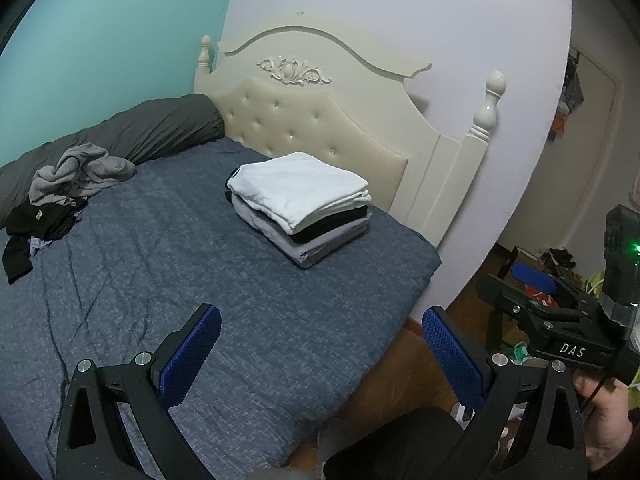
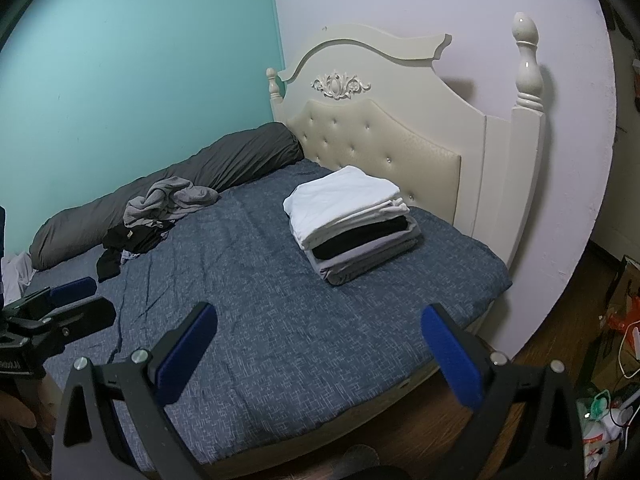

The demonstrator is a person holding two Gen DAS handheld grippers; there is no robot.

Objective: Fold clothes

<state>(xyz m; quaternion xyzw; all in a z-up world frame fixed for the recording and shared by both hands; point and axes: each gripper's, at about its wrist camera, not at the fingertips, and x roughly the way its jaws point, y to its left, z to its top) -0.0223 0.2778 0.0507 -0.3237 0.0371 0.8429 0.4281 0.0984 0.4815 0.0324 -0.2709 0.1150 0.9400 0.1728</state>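
The left hand-held gripper (image 1: 320, 354) hangs over the bed's (image 1: 168, 248) near edge, its blue pads spread wide with nothing between them. The right hand-held gripper (image 2: 320, 350) is likewise wide open and empty, above the same edge. A stack of folded clothes (image 1: 300, 206), white on top, sits near the headboard (image 1: 312, 120) by the bed's right edge. A heap of unfolded clothes (image 1: 60, 196) lies at the far left edge against a grey bolster (image 1: 152, 128).
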